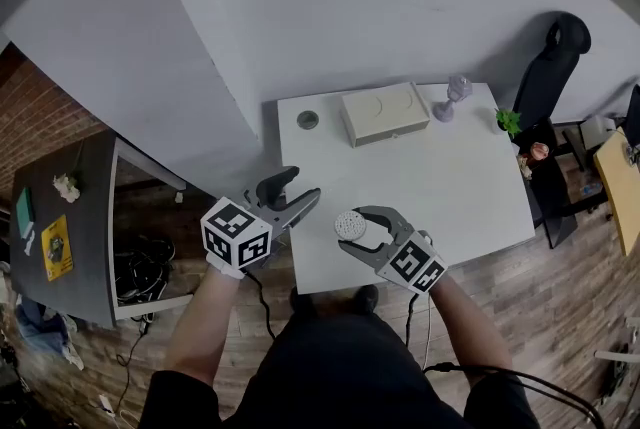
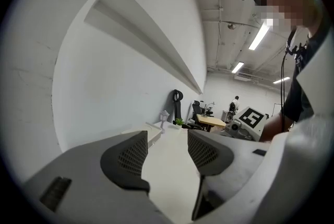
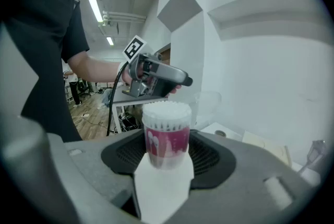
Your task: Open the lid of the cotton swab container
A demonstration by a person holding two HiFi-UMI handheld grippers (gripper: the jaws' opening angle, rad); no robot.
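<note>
The cotton swab container [image 1: 349, 223] is a small clear tub with a pink band, packed with white swab heads [image 3: 166, 113]; its top is bare, with no lid on it. My right gripper [image 1: 350, 230] is shut on it near the front edge of the white table [image 1: 440, 187], its dark pads [image 3: 211, 157] on both sides of the tub. My left gripper [image 1: 303, 184] hangs over the table's front left corner, open, with only tabletop between its fingers [image 2: 133, 157]. In the right gripper view a faint clear domed shape [image 3: 206, 104] shows just beyond the left gripper [image 3: 156, 77]; whether they touch I cannot tell.
At the back of the table lie a beige box [image 1: 385, 113], a grey disc [image 1: 308, 120], a small pale lantern figure [image 1: 455, 97] and a green plant [image 1: 510, 121]. A dark desk [image 1: 70, 237] stands at the left, a black chair [image 1: 555, 67] at the right.
</note>
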